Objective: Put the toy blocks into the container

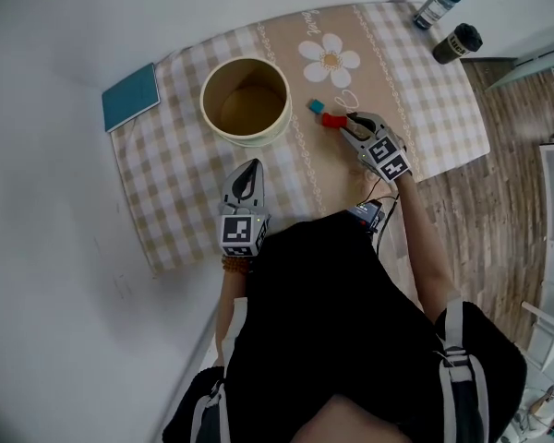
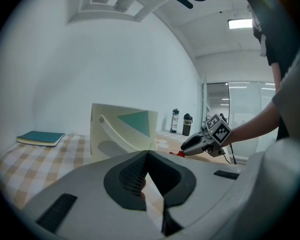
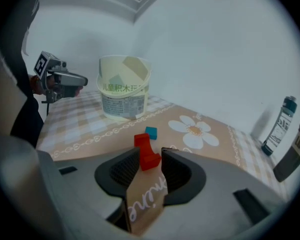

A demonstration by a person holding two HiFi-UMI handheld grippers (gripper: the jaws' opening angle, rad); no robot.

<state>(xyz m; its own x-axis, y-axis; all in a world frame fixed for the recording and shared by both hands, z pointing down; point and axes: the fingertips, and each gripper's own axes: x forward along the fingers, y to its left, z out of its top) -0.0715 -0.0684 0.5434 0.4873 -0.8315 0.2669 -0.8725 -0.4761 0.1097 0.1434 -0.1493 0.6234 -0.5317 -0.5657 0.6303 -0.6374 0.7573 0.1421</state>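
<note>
Right tool closed on the red toy block at the beige band of the checked tablecloth; a teal block lies just beyond. The cream container stands upright to the left. Left tool, jaws together and empty, is near the container. Two bottles stand at the table's far right.

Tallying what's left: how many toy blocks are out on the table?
2. A red block sits between the jaws of the right gripper; a blue block lies just beyond it. The tub looks empty.
</note>
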